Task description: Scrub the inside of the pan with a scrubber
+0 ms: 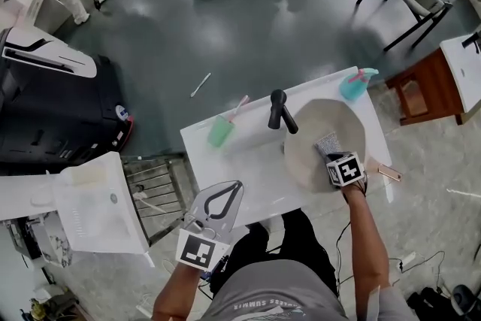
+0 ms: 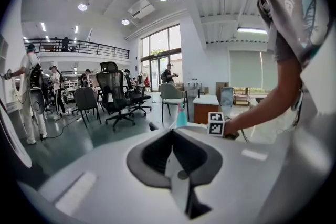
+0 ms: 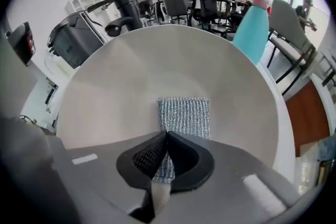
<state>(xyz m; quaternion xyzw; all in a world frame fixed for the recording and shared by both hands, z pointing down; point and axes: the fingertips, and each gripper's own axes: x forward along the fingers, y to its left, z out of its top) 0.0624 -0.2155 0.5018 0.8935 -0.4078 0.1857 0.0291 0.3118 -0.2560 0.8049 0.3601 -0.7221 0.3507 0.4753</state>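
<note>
I'm clamping the scrubber [image 3: 184, 113] in my right gripper [image 3: 167, 135], pad lying flat inside the pan [image 3: 121, 86], long side pointing at its far rim. Left gripper [image 2: 171, 132] is hanging empty, jaws together, well apart from the pan.

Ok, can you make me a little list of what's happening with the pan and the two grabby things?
Pan: round beige pan with black handle, on the white table
Scrubber: silver mesh scrubber, lying flat on the pan's inside
Right gripper: shut on the scrubber's near edge
Left gripper: shut, nothing in it, by the table's near edge
Also on table: teal spray bottle, green cleaning tool
</note>
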